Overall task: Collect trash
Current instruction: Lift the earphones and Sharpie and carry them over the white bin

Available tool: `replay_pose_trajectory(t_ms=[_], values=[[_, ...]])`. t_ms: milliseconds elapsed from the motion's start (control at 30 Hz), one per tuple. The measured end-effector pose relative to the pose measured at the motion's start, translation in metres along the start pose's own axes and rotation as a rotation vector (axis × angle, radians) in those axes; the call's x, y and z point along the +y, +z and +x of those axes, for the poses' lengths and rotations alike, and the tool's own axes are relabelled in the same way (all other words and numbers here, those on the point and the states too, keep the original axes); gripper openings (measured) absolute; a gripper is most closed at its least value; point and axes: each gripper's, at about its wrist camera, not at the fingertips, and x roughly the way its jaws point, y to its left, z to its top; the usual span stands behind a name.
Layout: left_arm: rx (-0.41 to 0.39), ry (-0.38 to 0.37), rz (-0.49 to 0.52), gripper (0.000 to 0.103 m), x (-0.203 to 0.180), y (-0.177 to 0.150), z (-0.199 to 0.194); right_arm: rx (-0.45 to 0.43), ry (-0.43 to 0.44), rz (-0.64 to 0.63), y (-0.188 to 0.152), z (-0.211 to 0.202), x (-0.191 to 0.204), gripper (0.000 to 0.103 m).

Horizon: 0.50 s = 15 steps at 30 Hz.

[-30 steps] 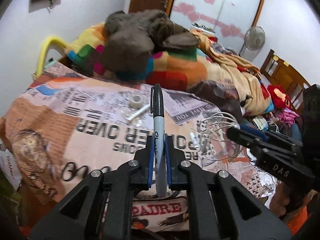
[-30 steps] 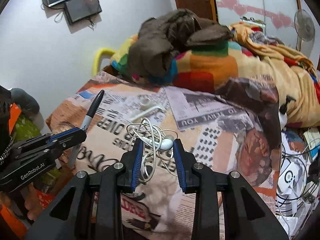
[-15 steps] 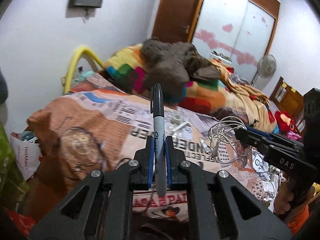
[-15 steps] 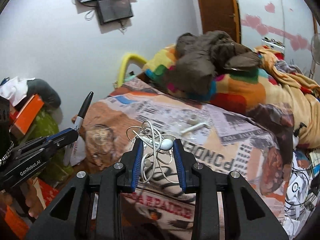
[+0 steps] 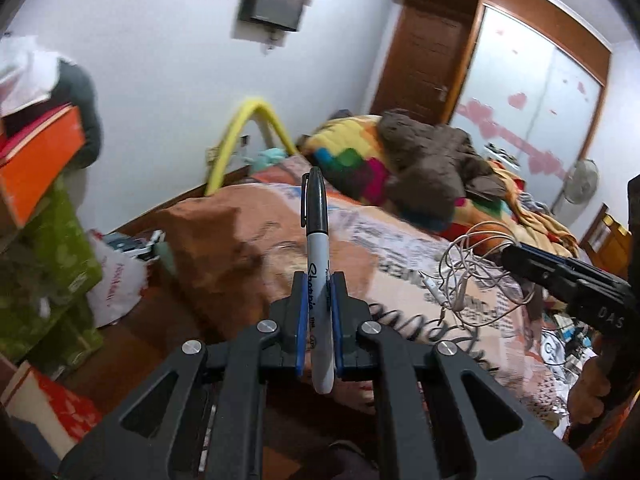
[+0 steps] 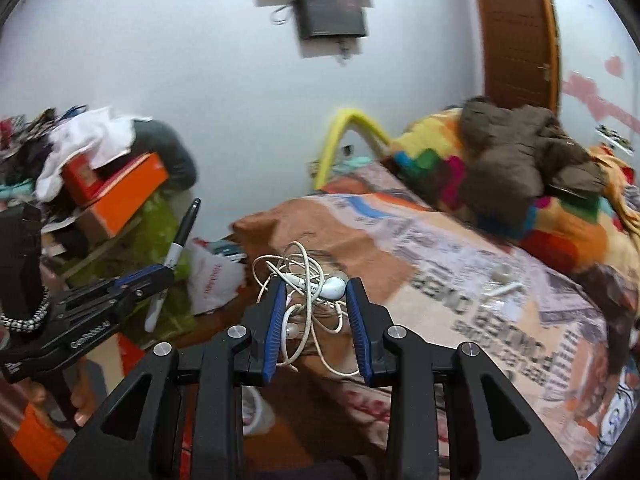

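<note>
My left gripper point(image 5: 318, 280) is shut on a black-capped Sharpie marker point(image 5: 317, 240) that stands upright between the blue pads. It also shows in the right wrist view as the left gripper point(image 6: 158, 274) with the marker point(image 6: 180, 236) at the left. My right gripper point(image 6: 314, 286) is shut on a tangle of white earphones point(image 6: 308, 280). In the left wrist view the right gripper point(image 5: 510, 250) carries the earphones point(image 5: 472, 264) at the right. Both are held in the air near the corner of the bed point(image 5: 400, 248).
A white plastic bag point(image 5: 120, 280) lies on the floor by the bed. Green boxes point(image 5: 44, 264) and an orange box point(image 6: 124, 192) are stacked at the left. Blankets and a brown garment point(image 6: 516, 152) are piled on the bed. Small white items point(image 6: 502, 280) lie on the sheet.
Both grippers have swung left and risen a little, away from the middle of the bed toward its corner and the boxes. The marker and earphones stay gripped.
</note>
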Motion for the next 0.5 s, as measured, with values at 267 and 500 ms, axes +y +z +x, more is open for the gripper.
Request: replay_pose_trajectory(t_ms=[267,500], values=[[0.01,0.1,-0.024,0.01,0.063,-0.021,-0.022,0.064,0.127,-0.074,-0.011,0.035,0.071,0.028],[0.048,0.142,-0.086,0.01,0.111,-0.061,-0.024,0.184,0.21,-0.114,-0.031,0.077,0.109,0.011]])
